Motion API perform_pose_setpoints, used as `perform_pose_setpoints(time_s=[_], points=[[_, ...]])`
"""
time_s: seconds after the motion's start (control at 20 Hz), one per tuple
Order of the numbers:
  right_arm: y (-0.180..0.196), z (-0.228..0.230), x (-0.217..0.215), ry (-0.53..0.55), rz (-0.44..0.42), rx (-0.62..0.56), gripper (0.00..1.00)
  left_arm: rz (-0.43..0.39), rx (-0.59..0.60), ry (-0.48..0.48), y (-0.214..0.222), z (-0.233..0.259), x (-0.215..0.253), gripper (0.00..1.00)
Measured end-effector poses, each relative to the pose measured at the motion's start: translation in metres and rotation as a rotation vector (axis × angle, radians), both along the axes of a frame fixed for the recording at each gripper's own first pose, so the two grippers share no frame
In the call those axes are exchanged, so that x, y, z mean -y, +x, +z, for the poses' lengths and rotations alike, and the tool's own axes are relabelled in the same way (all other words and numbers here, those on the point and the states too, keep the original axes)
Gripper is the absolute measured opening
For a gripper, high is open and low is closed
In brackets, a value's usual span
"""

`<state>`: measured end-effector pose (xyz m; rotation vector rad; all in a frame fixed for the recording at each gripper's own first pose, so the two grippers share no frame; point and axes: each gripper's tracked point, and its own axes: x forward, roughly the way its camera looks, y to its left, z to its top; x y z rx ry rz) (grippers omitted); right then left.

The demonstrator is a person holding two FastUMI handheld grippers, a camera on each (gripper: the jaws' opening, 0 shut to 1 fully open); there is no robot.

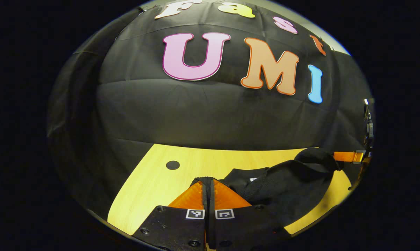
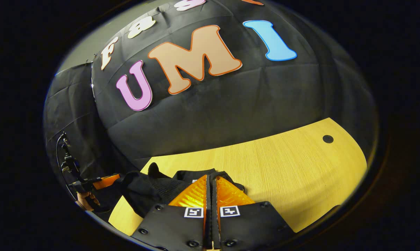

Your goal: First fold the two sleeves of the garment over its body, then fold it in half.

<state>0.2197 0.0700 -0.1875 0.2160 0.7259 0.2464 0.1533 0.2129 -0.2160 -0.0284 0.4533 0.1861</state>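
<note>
Soft black cloth garment [image 1: 286,188] bunched on yellow wooden tabletop [image 1: 154,181], lifted between both. Left hand-held gripper [image 1: 208,184] and right hand-held gripper [image 2: 211,181] each clenched on garment edge, likely to carry fold over.

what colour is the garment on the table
Black, all over. The garment shows best in the left gripper view, lying bunched on the light wooden table.

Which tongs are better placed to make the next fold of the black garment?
Probably the right. The right tongs pinch the garment where it humps up off the table, ready to carry over. The left tongs pinch a lower edge.
</note>
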Motion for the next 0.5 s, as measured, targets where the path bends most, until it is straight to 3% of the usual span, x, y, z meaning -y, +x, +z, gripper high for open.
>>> perform_pose_setpoints(time_s=[0.05,0.1,0.2,0.25,0.5], points=[[0.006,-0.007,0.007,-0.029,-0.046,-0.012,0.03,0.056,0.002,0.044,0.003,-0.001,-0.013,0.00],[0.003,-0.012,0.012,-0.045,-0.071,-0.005,0.34,0.125,0.021,0.119,0.007,0.004,-0.031,0.23],[0.010,0.004,0.010,-0.072,-0.078,0.051,0.95,0.166,0.099,0.181,0.004,0.030,-0.043,0.70],[0.009,0.012,0.009,-0.086,-0.073,0.083,0.98,0.156,0.157,0.167,0.005,0.054,-0.030,0.94],[-0.017,0.048,0.002,-0.138,-0.046,0.193,0.98,0.143,0.224,0.182,-0.021,0.090,-0.021,0.92]])
